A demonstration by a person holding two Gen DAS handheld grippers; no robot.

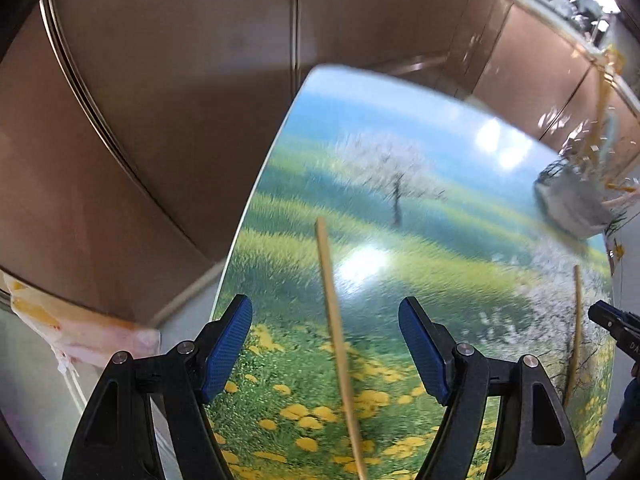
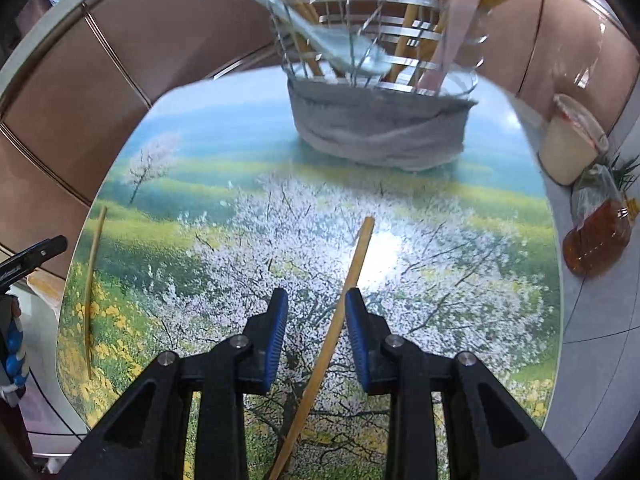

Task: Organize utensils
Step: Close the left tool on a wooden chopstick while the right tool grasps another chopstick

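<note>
Two wooden chopsticks lie on a table top printed with a meadow and blossom trees [image 1: 400,152]. One chopstick [image 1: 334,336] runs between the fingers of my left gripper [image 1: 325,320], which is wide open just above it and not touching it. The other chopstick [image 2: 340,320] passes between the blue pads [image 2: 276,340] of my right gripper [image 2: 316,296]; the jaws are narrowly open, with a gap on both sides. A wire utensil holder with a grey cloth round its base [image 2: 380,128] stands at the far edge, holding several chopsticks, a pale blue spoon [image 2: 320,32] and a pink spoon [image 2: 460,20].
A lidded plastic cup [image 2: 568,148] and a bottle of amber liquid [image 2: 596,240] stand off the printed top on the right. Brown panelled walls close in behind and on the left. A plastic bag [image 1: 60,320] lies left of the top's edge.
</note>
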